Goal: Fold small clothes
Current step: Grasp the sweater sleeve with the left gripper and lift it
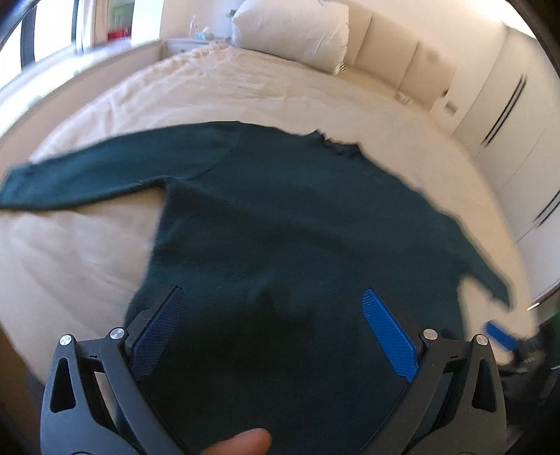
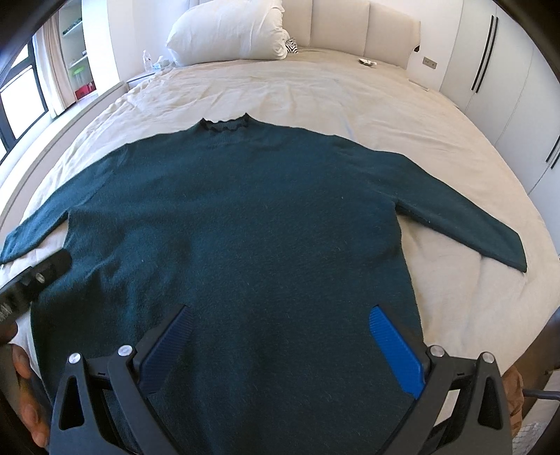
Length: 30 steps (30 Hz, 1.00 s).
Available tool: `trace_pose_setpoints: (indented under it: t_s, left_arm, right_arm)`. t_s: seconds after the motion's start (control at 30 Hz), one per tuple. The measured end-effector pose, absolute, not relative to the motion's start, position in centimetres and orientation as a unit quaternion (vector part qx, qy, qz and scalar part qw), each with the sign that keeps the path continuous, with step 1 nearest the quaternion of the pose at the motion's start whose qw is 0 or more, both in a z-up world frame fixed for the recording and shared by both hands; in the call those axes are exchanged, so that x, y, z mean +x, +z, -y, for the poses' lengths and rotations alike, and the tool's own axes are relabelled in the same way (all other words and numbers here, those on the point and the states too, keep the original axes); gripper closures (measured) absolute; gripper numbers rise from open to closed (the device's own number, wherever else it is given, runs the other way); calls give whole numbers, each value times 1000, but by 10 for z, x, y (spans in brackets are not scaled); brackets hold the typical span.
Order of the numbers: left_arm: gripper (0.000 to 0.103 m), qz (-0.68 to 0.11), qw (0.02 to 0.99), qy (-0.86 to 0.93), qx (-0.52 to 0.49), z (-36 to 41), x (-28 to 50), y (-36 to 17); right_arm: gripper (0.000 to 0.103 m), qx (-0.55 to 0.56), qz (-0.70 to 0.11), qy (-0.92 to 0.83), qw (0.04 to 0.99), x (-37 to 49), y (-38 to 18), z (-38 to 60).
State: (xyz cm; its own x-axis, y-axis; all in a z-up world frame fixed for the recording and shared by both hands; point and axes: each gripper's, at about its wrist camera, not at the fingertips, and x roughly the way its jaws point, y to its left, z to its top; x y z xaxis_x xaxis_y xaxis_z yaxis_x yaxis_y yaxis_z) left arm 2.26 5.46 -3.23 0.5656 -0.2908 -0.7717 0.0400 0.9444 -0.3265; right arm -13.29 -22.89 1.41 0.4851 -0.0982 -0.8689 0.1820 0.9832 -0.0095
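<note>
The dark green sweater [image 2: 238, 224] lies flat on the bed [image 2: 315, 91], collar away and hem nearest, sleeves spread sideways, so both the right gripper [image 2: 280, 336] and the left gripper [image 1: 273, 322], each spread wide and empty, hover over its hem.

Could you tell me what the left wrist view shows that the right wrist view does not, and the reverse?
Only the left wrist view shows the left gripper head-on, open, with a fingertip at the bottom edge; the picture is blurred. Only the right wrist view shows the right gripper, open, a plastic bottle beside the bed, and the sweater's right sleeve laid out in full. Both show the dark green sweater spread flat on the cream bed, and the white pillow.
</note>
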Motion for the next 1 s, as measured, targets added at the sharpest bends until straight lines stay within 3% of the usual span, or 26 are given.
trace_pose_setpoints:
  t_s: [0.3, 0.5, 0.7, 1.0]
  left_arm:
    - [0, -434, 862, -86, -247, -154, 47, -28]
    - [0, -356, 824, -28, -440, -286, 56, -46]
    - [0, -244, 749, 59, -613, -405, 33, -97]
    - [2, -225, 735, 107, -631, -443, 58, -114]
  right_arm:
    - [0, 46, -487, -65, 870, -112, 22, 222]
    - [0, 36, -490, -48, 870, -96, 21, 205]
    - [0, 27, -498, -39, 866, -84, 13, 191]
    - [0, 10, -507, -21, 862, -69, 6, 168]
